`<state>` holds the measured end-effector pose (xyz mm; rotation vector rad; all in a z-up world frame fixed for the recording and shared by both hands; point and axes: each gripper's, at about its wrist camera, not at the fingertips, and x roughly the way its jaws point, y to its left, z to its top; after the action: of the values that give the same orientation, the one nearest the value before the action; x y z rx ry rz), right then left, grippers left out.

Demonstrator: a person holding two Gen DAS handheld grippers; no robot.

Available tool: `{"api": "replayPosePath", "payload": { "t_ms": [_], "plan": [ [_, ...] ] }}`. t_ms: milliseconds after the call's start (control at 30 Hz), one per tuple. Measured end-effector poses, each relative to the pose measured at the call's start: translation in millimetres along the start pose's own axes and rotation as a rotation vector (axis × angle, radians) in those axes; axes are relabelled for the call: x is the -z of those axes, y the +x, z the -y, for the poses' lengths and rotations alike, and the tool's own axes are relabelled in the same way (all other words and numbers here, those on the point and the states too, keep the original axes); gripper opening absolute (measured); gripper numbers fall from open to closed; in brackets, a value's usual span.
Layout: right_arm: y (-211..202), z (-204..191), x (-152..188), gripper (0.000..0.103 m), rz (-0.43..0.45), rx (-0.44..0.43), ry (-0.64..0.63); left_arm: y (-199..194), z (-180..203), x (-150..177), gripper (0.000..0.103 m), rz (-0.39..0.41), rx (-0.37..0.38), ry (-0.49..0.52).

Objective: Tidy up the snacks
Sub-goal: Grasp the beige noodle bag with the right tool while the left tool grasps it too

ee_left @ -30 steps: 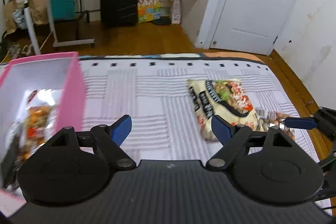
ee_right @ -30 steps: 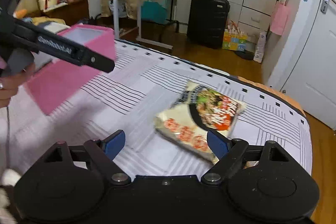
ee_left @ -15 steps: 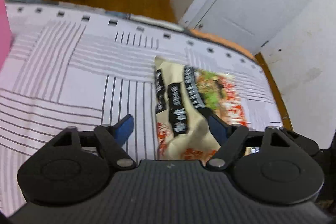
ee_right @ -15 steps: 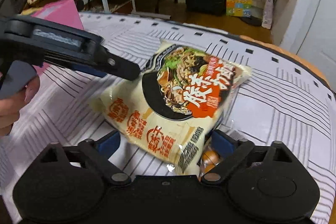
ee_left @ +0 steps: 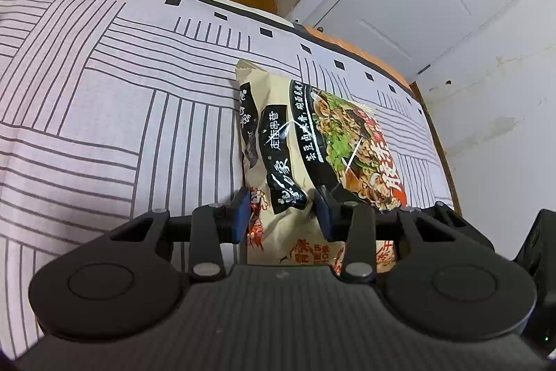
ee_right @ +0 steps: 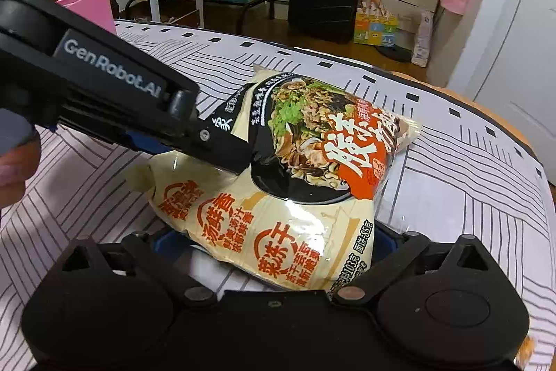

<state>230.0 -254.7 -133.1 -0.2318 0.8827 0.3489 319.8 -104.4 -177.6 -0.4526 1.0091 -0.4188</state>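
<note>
Pink plastic storage box (ee_right: 91, 7) stands at the far left of the striped grey-and-white bedspread (ee_left: 104, 99), well apart from the cream foil noodle packet with the red-and-black bowl print (ee_right: 299, 169) lying mid-bed. The left gripper (ee_left: 280, 209) pinches a crumpled fold near the packet's left edge; so shallow a bite on slick film could slip or tear during the carry. The right gripper (ee_right: 274, 244) straddles the packet's near end, jaws wide, and could snag it.
</note>
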Motion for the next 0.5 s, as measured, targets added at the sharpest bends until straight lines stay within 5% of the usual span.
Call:
{"api": "replayPosePath", "payload": {
  "t_ms": [500],
  "plan": [
    [-52, -32, 9, 0.096, 0.024, -0.032, 0.103, -68, 20, 21, 0.038, -0.022, -0.057, 0.104]
  ]
}}
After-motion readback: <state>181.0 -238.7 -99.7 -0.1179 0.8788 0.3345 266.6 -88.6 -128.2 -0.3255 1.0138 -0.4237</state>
